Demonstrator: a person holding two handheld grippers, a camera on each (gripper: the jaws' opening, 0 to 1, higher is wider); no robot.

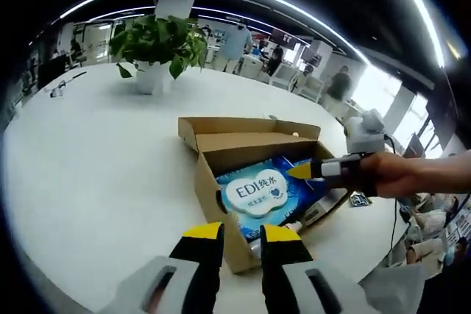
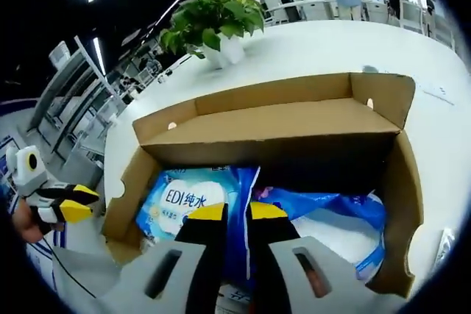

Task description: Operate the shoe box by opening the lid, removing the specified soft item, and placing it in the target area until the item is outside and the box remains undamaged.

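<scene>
The box [image 1: 254, 182] lay open on the white table [image 1: 96, 167], its lid [image 2: 272, 119] folded back toward the plant [image 1: 158, 45]. The soft item, a blue wipes pack [image 1: 257, 193], was inside the box against the wall nearer the left gripper, with more blue wrapping [image 2: 324, 207] beside it.

The right gripper [image 2: 237, 215] was down in the box over the pack, its jaws narrowly parted with blue wrapping between them; whether they had pinched the wrapper could not be told, since the tips hid the contact. The left gripper [image 1: 241, 234] hovered just outside the box's near end, its jaws a little apart and holding nothing.

Judged risks: a grip on loose film alone could slip or tear as the pack was lifted; a pack dragged sideways could catch the cardboard wall and pull the unheld box along, or crease it. A jaw tip driven down could also dent the floor.

The box walls stood close on three sides of the pack, so upward looked the freest exit. Bare table lay broad on the plant side, while the table edge [image 1: 353, 270] ran close beyond the box on the right gripper's side.
</scene>
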